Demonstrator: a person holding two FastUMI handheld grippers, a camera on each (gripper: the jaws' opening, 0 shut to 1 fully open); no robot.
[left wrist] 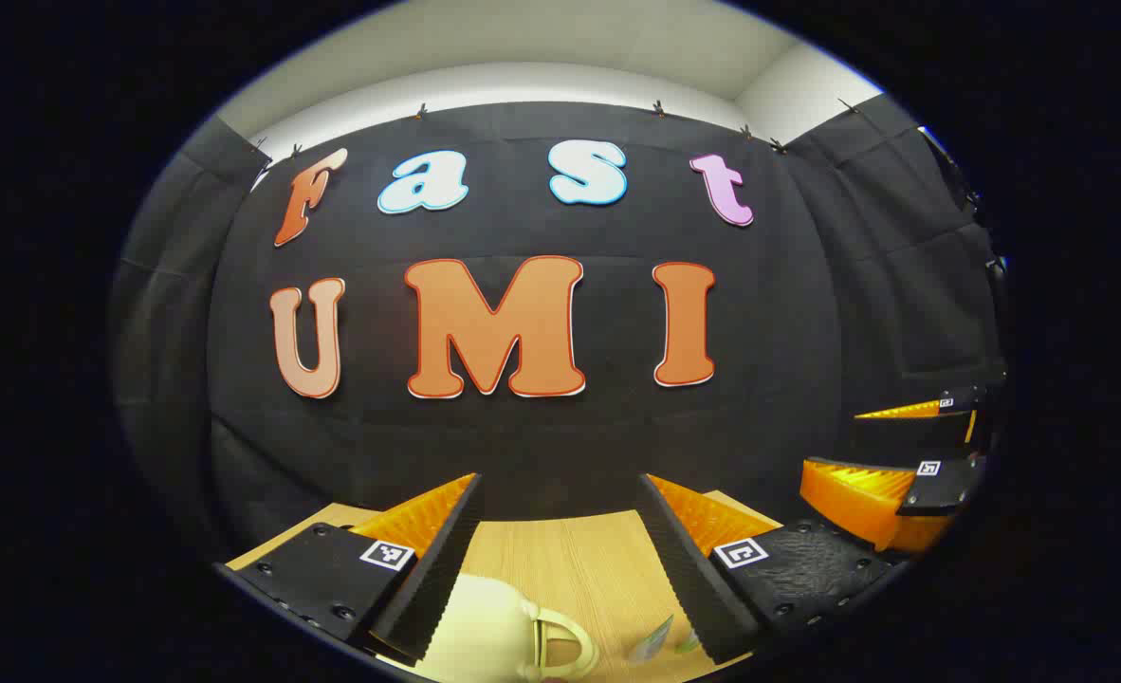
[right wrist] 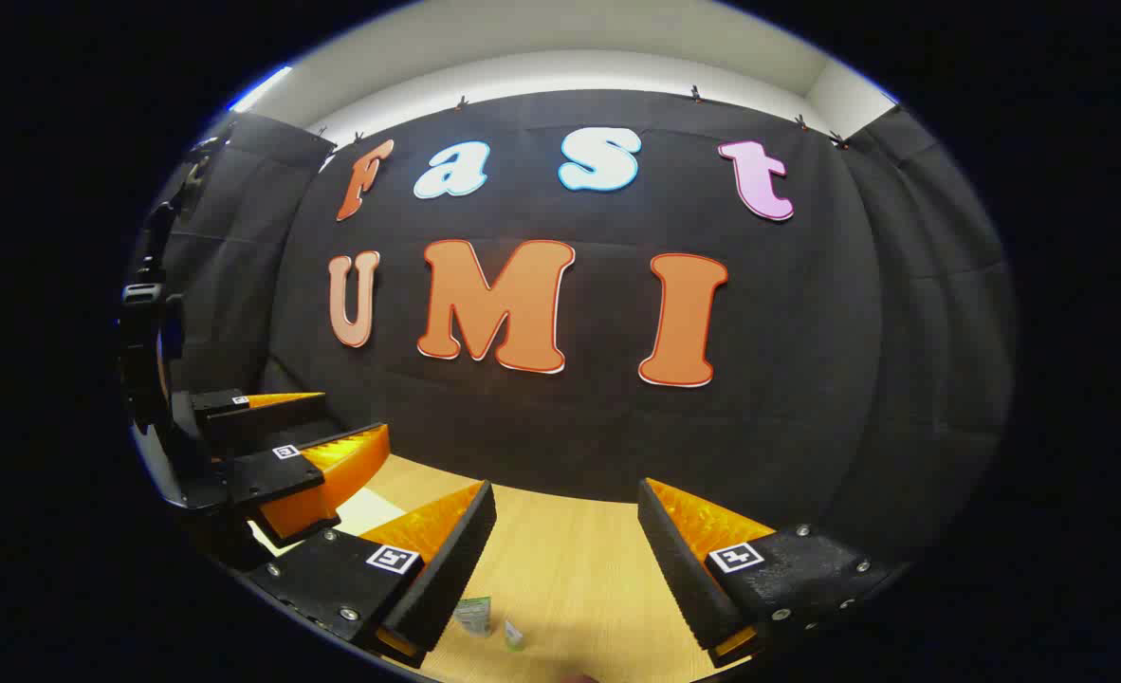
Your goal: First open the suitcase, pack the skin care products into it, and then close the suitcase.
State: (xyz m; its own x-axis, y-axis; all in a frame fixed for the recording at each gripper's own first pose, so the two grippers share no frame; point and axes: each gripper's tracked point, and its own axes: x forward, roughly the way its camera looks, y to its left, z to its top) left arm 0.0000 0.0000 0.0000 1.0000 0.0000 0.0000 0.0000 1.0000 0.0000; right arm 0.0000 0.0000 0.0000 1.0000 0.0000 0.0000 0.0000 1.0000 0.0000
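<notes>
In the left gripper view, my left gripper (left wrist: 560, 493) is held open above the wooden table (left wrist: 570, 560), nothing between its fingers. Below it lies a cream suitcase (left wrist: 485, 631) with its handle (left wrist: 560, 645) showing at the bottom edge. A small green-and-white skin care item (left wrist: 657, 637) lies just right of the handle. The right gripper (left wrist: 888, 474) shows at the far right. In the right gripper view, my right gripper (right wrist: 565, 498) is open and empty above the table (right wrist: 570, 569). Small skin care items (right wrist: 475, 615) lie under its left finger. The left gripper (right wrist: 285, 446) shows at the left.
The black cloth wall stands close behind the table's far edge in both views. A pale patch of the suitcase (right wrist: 361, 512) shows between the two grippers in the right gripper view.
</notes>
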